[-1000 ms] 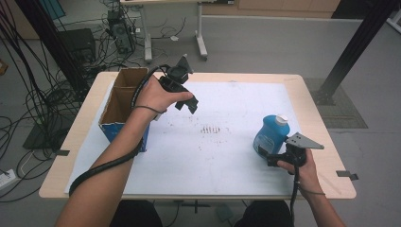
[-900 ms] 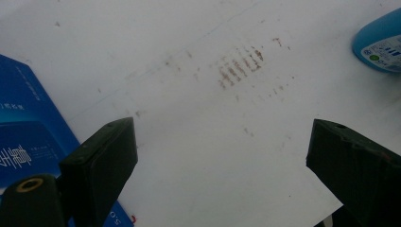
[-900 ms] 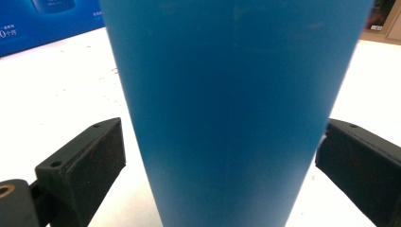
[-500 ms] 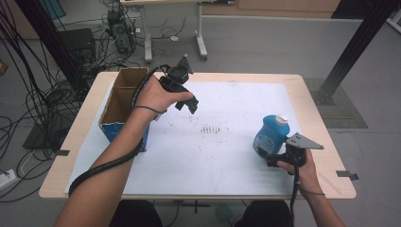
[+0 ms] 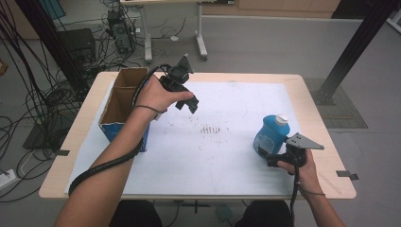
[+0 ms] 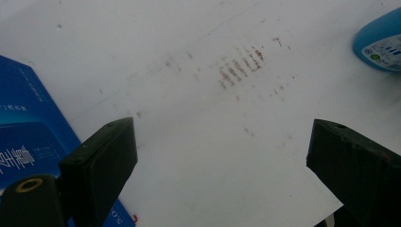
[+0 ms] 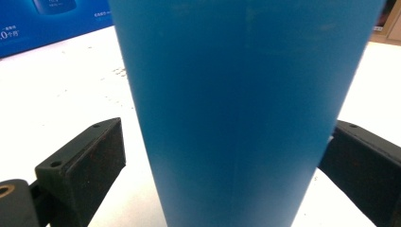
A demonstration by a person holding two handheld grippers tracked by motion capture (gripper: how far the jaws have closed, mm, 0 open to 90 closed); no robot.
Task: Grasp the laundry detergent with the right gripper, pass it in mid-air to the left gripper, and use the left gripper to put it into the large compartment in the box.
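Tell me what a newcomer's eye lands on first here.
First, the bright blue plastic bottle with a white cap, upright at the white table sheet's right, between the right gripper's open jaws. Next, the open cardboard box with blue sides at the left edge, with the left gripper held open beside it.

Grey floor [image 5: 265, 42] all round. Light wood table [image 5: 309, 101] with a white sheet [image 5: 236, 142] over most of the top, faint reddish scuff marks [image 5: 210, 128] mid-sheet. Far side: second desk on white legs [image 5: 201, 33], computer tower [image 5: 120, 33] beside it. Far left: black cabinet [image 5: 78, 42], loose black cables [image 5: 28, 94] spilling across the floor. Far right: black slanted post [image 5: 352, 52] on a dark mat [image 5: 343, 109]. Even, flat lighting.
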